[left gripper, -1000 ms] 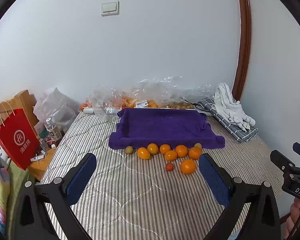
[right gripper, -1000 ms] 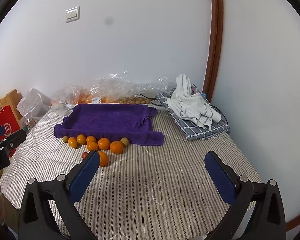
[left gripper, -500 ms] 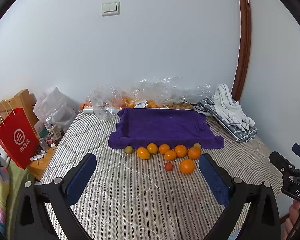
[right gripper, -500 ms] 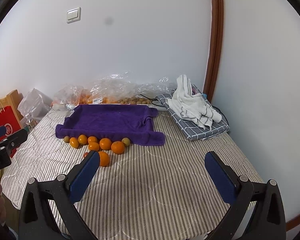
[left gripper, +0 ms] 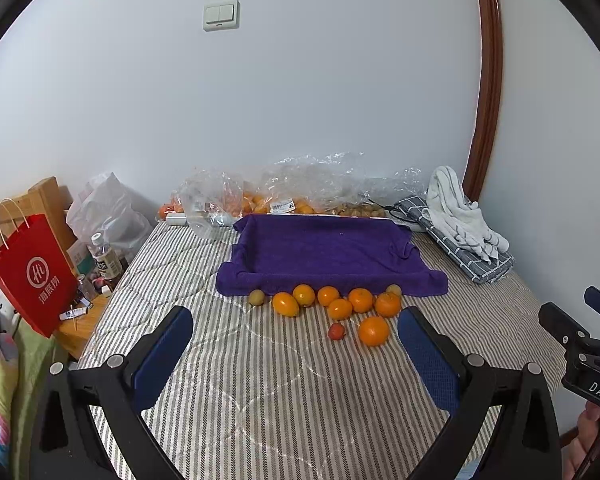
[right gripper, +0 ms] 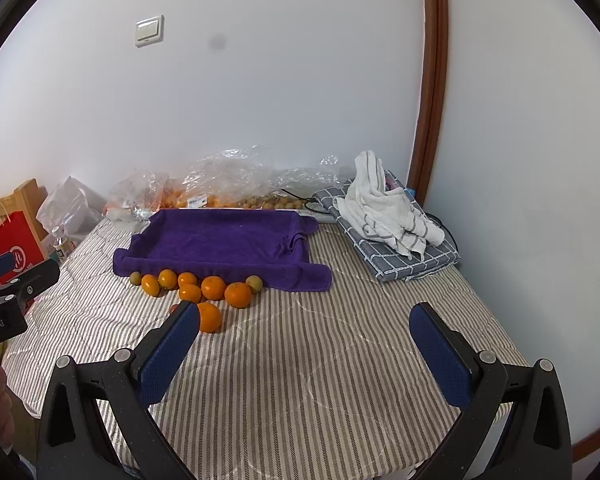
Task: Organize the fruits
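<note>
Several oranges (left gripper: pixel 342 305) lie in a loose cluster on the striped bedspread, just in front of a tray draped in a purple towel (left gripper: pixel 328 250). One larger orange (left gripper: pixel 373 331) and a small red fruit (left gripper: pixel 336 331) sit nearest me, with two small greenish fruits (left gripper: pixel 256 297) at the ends of the row. My left gripper (left gripper: pixel 296 340) hangs open above the bed, short of the fruit. In the right wrist view the same oranges (right gripper: pixel 213 287) and purple towel (right gripper: pixel 224 240) lie to the left, and my right gripper (right gripper: pixel 306 338) is open and holds nothing.
Clear plastic bags of fruit (left gripper: pixel 292 192) line the wall behind the tray. A white towel on a folded grey checked cloth (right gripper: pixel 392 216) lies at the right. A red paper bag (left gripper: pixel 30 276), bottles and a wooden stand sit off the bed's left edge.
Both grippers have drifted slightly; the fruit and the tray appear a touch closer and shifted in view. Nothing was grasped or moved.
</note>
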`<state>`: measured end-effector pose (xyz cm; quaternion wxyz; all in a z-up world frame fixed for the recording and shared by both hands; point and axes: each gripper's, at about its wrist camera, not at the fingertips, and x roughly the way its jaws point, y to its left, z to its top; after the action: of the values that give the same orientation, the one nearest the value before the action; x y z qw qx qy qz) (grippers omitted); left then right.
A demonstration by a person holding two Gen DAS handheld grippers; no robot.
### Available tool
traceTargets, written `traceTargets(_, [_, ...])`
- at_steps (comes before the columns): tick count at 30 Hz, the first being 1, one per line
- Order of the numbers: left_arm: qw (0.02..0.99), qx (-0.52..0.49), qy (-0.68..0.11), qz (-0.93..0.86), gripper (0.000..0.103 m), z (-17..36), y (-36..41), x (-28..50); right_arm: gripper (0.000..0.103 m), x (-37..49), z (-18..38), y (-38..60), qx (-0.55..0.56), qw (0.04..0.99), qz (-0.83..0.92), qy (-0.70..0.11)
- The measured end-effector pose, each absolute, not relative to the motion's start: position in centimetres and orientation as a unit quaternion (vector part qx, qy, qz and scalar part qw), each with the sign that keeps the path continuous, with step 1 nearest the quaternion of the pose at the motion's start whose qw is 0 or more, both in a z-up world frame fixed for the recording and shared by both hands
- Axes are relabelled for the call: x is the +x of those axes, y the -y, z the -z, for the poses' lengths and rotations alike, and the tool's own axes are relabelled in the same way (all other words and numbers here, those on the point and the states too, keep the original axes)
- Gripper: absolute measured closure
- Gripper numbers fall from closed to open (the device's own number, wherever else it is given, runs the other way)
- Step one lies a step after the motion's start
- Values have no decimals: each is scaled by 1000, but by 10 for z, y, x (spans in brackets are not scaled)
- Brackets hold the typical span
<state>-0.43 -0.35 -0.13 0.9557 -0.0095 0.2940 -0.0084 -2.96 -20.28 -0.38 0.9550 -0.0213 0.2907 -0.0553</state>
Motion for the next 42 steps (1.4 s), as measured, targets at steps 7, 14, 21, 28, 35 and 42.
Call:
traceTargets(7, [956, -10, -294, 9, 0, 2, 4, -5, 0, -31, 5, 201, -22, 955, 55, -292])
traceTargets(14, [956, -10, -294, 9, 0, 1, 4, -4, 0, -30, 7, 199, -21, 954, 54, -295])
traceTargets(21, [956, -11, -294, 9, 0, 1, 4, -5, 0, -27, 8, 197, -23, 953, 50, -299])
traceTargets(28, [956, -11, -294, 10, 0, 1, 4, -5, 0, -24, 12, 194, -26, 952, 49, -302])
traceTargets(35, [953, -9, -301, 6, 0, 8, 7, -1, 0, -16, 22, 188, -35, 949, 45, -311])
traceTargets(42, [945, -9, -327, 0, 0, 32, 0, 18, 0, 2, 48, 182, -40, 938, 47, -340])
